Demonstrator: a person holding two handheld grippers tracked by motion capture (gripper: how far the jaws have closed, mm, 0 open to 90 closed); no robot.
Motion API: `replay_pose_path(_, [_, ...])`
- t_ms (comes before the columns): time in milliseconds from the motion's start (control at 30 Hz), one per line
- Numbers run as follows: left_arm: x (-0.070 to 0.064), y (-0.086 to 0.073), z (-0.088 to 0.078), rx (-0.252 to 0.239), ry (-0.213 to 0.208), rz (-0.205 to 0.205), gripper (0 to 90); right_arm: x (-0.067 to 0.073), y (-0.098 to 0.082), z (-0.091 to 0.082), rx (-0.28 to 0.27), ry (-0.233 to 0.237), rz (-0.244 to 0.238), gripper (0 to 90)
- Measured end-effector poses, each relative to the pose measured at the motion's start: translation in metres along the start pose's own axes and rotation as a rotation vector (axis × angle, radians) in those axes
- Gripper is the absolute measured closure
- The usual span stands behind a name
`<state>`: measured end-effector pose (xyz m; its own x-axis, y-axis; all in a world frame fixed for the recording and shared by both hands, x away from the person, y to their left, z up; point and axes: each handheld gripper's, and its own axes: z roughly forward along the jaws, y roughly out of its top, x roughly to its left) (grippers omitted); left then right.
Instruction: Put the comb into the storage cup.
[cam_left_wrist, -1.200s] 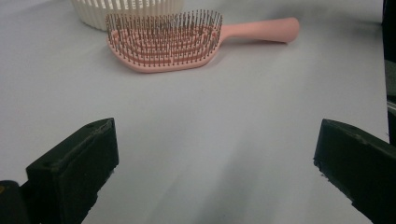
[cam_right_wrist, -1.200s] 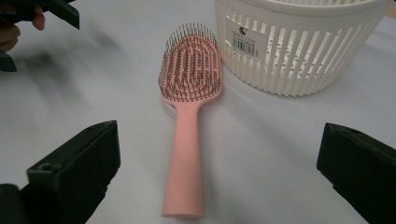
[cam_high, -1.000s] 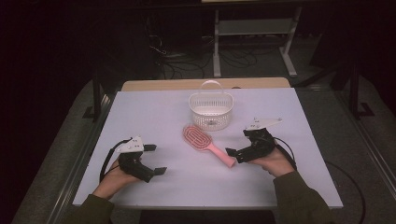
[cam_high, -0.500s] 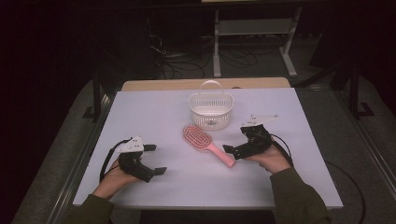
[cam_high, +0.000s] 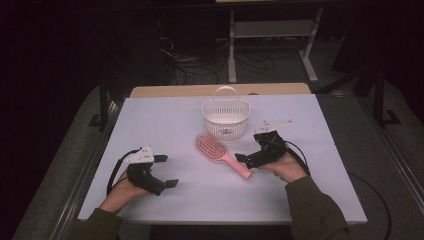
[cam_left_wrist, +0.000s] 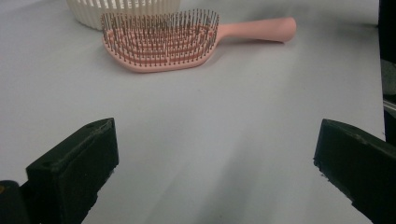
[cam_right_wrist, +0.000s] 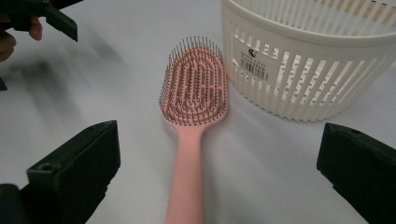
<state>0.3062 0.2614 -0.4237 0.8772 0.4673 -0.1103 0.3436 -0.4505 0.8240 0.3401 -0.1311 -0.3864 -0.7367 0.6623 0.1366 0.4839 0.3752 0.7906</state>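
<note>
Since a second ago, right gripper (cam_high: 243, 161) has slid leftward toward handle end of the pink plastic paddle hairbrush (cam_high: 221, 154); left gripper (cam_high: 166, 171) unchanged at the near-left of the table.

Right gripper: jaws wide apart, nothing held. In the right gripper view the brush handle (cam_right_wrist: 185, 186) runs up between the two black jaws, neither jaw touching it.

Left gripper: jaws spread, empty, well apart from the brush, aimed toward it across bare tabletop.

Hairbrush lies flat, bristles up, near the centre of the pale lilac table (cam_high: 160, 125). Its head sits just beside the white slatted plastic basket with hoop handle (cam_high: 226, 117); contact cannot be told.
</note>
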Motion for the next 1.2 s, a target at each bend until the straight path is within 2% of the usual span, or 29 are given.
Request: replay_pose_path(1200, [-0.001,0.0,0.001,0.001,-0.01,-0.001,0.0,0.003,0.014,0.017,0.014,0.015,-0.015,0.0])
